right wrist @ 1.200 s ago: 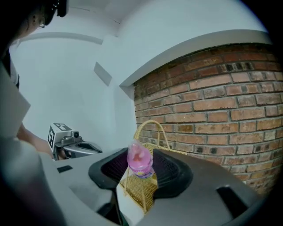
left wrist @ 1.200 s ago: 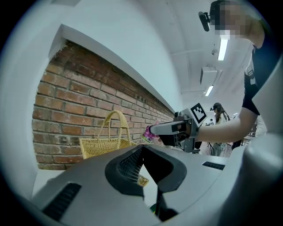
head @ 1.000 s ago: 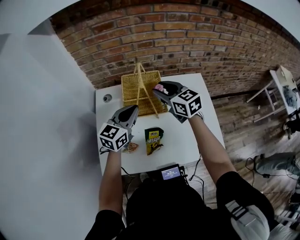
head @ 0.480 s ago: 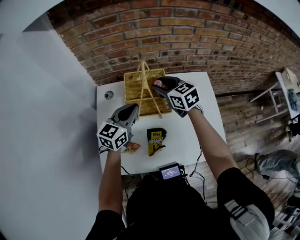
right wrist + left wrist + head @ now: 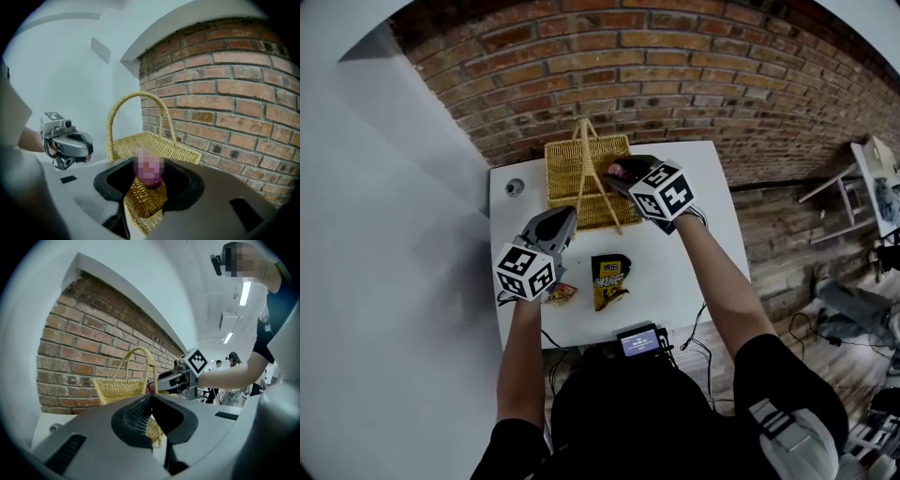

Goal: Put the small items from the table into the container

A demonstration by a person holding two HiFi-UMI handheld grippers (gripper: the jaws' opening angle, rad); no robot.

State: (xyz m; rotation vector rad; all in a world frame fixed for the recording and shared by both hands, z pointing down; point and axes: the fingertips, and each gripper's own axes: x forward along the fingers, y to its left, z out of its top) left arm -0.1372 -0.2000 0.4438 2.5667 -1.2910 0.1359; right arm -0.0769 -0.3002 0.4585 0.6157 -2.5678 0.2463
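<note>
At the near edge of the white table (image 5: 717, 267) a small screen device (image 5: 639, 342) glows. Just past it two snacks wait their turn: a yellow-and-black packet (image 5: 609, 279) and, to its left, an orange packet (image 5: 563, 294). Over that near-left corner hangs the left gripper (image 5: 566, 218), its jaws pressed together on nothing, plainly idle.

Farther out is the action. The right gripper (image 5: 615, 173) has its jaws clamped on a small pink item (image 5: 620, 170) and holds it over the right side of the wicker basket (image 5: 572, 159), just beside the tall handle (image 5: 586, 141). The basket stands at the table's far edge, against the brick wall (image 5: 675, 66).

So the step in hand looks like the drop of the first item. The next move calls for parting those jaws only when the pink item sits inside the rim and clear of the handle. After that, the two packets have to follow.

Against a second ago, the right gripper has sunk lower over the basket and tipped its nose down. The left gripper has barely stirred, and both packets lie where they lay.
</note>
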